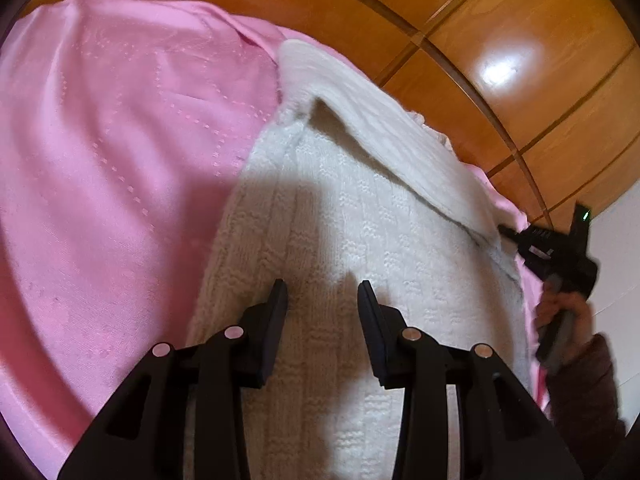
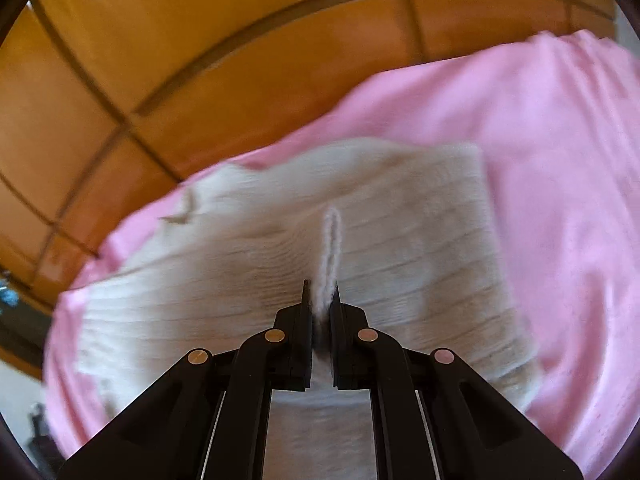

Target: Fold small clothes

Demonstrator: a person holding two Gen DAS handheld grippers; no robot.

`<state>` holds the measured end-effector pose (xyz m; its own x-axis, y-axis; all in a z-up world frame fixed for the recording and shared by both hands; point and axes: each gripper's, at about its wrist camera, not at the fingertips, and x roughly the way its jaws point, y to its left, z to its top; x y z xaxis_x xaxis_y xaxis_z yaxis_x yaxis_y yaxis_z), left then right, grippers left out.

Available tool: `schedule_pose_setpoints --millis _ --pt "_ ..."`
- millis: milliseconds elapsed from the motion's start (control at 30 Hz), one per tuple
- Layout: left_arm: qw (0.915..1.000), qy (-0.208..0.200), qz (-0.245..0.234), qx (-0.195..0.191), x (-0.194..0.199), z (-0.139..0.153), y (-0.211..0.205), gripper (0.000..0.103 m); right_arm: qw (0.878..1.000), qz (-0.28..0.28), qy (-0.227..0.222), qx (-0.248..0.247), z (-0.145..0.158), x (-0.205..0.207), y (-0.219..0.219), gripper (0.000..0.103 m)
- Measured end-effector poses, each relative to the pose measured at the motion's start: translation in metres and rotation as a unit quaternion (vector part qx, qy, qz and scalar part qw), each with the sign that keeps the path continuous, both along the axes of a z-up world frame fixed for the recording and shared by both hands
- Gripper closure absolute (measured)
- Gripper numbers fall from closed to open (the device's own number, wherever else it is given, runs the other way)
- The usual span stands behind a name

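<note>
A white knitted sweater lies on a pink cloth. One part of it is folded over along the far right side. My left gripper is open and empty, just above the sweater's body. My right gripper is shut on a pinched fold of the sweater, which stands up between the fingers. The rest of the sweater spreads flat beyond it. The right gripper also shows in the left wrist view at the sweater's right edge, held by a hand.
The pink cloth covers the work surface. A glossy wooden floor with dark seams lies beyond its edge, also in the right wrist view. A white wall stands at the far right.
</note>
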<state>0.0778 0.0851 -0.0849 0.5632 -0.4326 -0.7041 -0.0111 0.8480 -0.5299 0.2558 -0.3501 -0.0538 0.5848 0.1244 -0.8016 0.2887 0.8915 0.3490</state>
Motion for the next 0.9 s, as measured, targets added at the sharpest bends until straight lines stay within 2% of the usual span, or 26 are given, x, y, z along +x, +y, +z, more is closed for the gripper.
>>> schedule_pose_setpoints --millis 67,167,267,333,433,500,567,667,733,767,800,833,900 --pt "0.9999 0.011 0.013 -0.002 0.005 0.007 0.006 0.066 1.0 -0.008 -0.001 0.013 -0.004 -0.001 -0.003 0.098" --pt "0.9999 0.007 0.014 -0.001 0.015 0.017 0.007 0.066 1.0 -0.003 0.0 -0.014 -0.003 0.001 0.0 0.098" --pt "0.9976 -0.001 0.001 -0.069 0.031 0.023 0.006 0.065 1.0 -0.001 -0.005 -0.012 0.003 0.002 0.003 0.098" --pt "0.9957 -0.019 0.002 -0.091 0.044 0.028 0.003 0.055 1.0 0.002 -0.006 -0.009 0.006 0.002 0.004 0.098" --pt "0.9927 -0.025 0.021 -0.116 0.073 0.026 0.002 0.049 1.0 0.008 -0.004 -0.013 0.006 -0.001 0.002 0.098" --pt "0.9912 -0.019 0.044 -0.123 0.094 0.021 0.006 0.049 1.0 0.01 -0.004 -0.013 0.007 0.001 0.004 0.098" --pt "0.986 -0.024 0.092 -0.137 0.102 0.017 0.025 0.05 1.0 0.009 -0.013 -0.014 0.013 -0.001 0.002 0.098" --pt "0.9786 -0.006 0.136 -0.154 0.103 0.003 0.049 0.062 0.999 0.002 -0.007 -0.041 0.013 -0.002 -0.001 0.098" --pt "0.9834 0.017 0.131 -0.124 0.101 -0.009 0.051 0.076 0.999 0.004 0.013 -0.047 -0.002 0.001 -0.001 0.098" --pt "0.9859 0.017 0.124 -0.111 0.098 -0.011 0.049 0.078 0.998 0.006 0.013 -0.055 -0.007 0.001 0.001 0.098" --pt "0.9865 0.017 0.121 -0.109 0.095 -0.011 0.048 0.077 0.998 0.007 0.008 -0.063 -0.008 0.0 0.002 0.098" --pt "0.987 0.017 0.119 -0.107 0.088 -0.008 0.047 0.069 0.998 0.005 0.005 -0.062 -0.006 -0.001 0.002 0.098" --pt "0.988 0.014 0.133 -0.076 0.077 0.003 0.048 0.061 0.999 0.003 -0.001 -0.042 -0.002 -0.005 -0.003 0.098"
